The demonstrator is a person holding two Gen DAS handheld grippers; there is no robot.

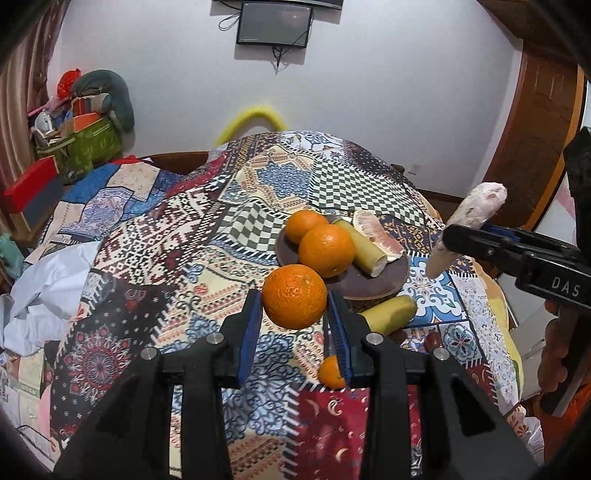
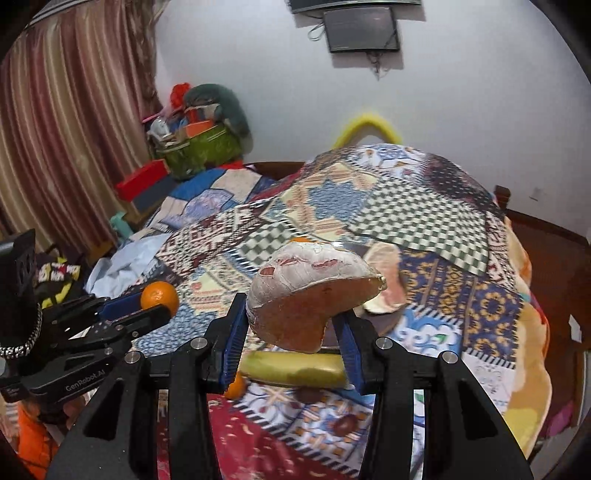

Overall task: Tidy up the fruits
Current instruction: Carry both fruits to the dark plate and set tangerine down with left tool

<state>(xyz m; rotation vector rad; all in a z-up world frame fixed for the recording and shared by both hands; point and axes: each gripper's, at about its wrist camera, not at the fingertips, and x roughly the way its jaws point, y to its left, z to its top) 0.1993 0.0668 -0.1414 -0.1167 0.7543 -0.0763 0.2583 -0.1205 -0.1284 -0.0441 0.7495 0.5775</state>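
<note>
Left gripper (image 1: 293,310): nearest in the left wrist view, at 6 o'clock; its blue pads press both sides of a round orange (image 1: 294,296), held clear above the table.
Small orange (image 1: 331,372): lies on the patchwork tablecloth (image 1: 155,258) under the left gripper, part hidden by its right finger.
Banana piece (image 1: 388,314): on the cloth just beside the plate's near rim, at 4 o'clock from the held orange; long axis runs from 8 to 2 o'clock.
Plate (image 1: 384,284): brown and round, beyond the held orange; it carries two oranges (image 1: 326,250), a yellow-green banana piece and a pomelo wedge.
Right gripper (image 2: 293,325): clamps a pomelo wedge (image 2: 314,291), lifted off the table; pale membrane on top, pink cut face toward the camera, long axis from 8 to 2 o'clock, tip at 2 o'clock.
Open room: bare cloth spreads at 9 to 11 o'clock of the plate; the table edge falls away close by at 3 o'clock.
Far: white wall with a dark screen (image 1: 274,24) at 12 o'clock.
</note>
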